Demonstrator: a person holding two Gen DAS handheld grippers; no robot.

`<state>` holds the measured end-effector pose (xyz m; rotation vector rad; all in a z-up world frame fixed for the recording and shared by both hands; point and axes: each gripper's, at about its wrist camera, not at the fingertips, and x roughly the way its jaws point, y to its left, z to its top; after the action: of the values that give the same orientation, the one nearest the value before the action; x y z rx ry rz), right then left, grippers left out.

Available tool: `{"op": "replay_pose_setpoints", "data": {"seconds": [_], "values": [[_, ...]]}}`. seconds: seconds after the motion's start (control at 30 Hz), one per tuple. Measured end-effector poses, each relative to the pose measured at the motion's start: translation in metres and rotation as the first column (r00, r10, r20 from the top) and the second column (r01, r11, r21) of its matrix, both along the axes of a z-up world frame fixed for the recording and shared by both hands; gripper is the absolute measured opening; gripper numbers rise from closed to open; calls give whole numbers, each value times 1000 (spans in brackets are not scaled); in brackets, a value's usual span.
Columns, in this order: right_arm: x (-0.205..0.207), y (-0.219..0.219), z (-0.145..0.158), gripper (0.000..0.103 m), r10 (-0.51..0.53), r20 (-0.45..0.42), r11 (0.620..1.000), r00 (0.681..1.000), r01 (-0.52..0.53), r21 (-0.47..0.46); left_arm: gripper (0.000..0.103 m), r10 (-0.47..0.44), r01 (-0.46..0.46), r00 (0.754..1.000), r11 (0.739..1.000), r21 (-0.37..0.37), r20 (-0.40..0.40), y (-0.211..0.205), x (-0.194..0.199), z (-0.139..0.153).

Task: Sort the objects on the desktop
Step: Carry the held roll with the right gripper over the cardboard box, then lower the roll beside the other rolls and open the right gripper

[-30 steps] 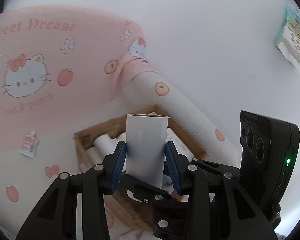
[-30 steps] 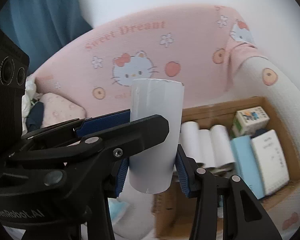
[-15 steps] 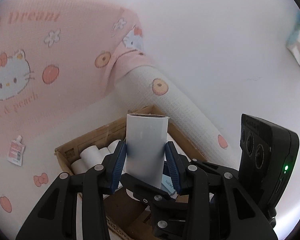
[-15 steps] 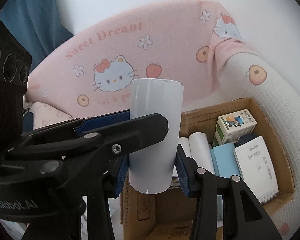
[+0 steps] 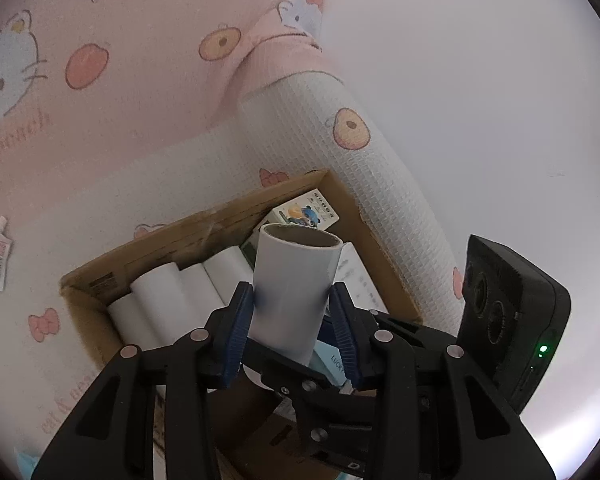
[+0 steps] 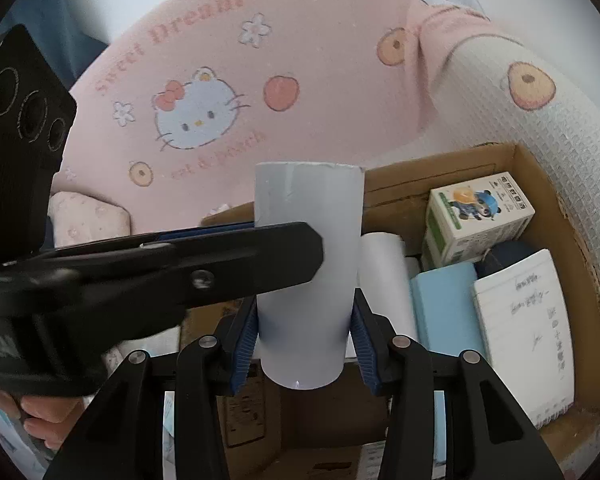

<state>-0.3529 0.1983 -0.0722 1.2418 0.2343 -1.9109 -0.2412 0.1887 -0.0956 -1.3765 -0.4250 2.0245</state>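
Rolls already filled the left end of the open brown cardboard box [image 6: 540, 184], so that was where I judged mine should go. Both tools pinched white paper rolls with cardboard cores: my left tool [image 5: 292, 328] clamped one white roll [image 5: 296, 280] between its blue pads, and my right tool [image 6: 304, 332] clamped what looked like a second white roll [image 6: 308, 264] the same way; since the left tool's black finger crossed in front of it in the right view, I could not rule out that it was one roll shared. Each roll stood upright in its pads, above the box and not touching anything in it.

Inside lay several white rolls side by side [image 5: 168, 300], then a small white carton with a cartoon panda [image 6: 476, 216], a pale blue flat pack [image 6: 440, 304] and a white notepad with handwriting [image 6: 528, 332]. The box sat on a pink and white cartoon-cat blanket [image 6: 220, 80].

To do this well, I judged I should tip each roll onto its side, parallel with its neighbours, and lower it into the gap beside them before letting the pads go. Dropping it upright risked it toppling onto the carton. With two tools so close together, one should go in first.
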Motion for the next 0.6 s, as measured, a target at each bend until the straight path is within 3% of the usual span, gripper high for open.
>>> {"op": "replay_pose_setpoints", "data": {"seconds": [0.3, 0.47, 0.6], "values": [[-28, -12, -23, 41, 37, 102, 998, 994, -41, 37, 41, 9, -6, 998, 999, -42, 58, 7, -16, -21], [-32, -12, -31, 41, 36, 127, 998, 991, -42, 43, 39, 8, -6, 996, 1000, -25, 92, 4, -18, -30], [-35, -11, -36, 41, 37, 150, 996, 988, -48, 71, 39, 12, -7, 996, 999, -54, 92, 7, -17, -37]]}}
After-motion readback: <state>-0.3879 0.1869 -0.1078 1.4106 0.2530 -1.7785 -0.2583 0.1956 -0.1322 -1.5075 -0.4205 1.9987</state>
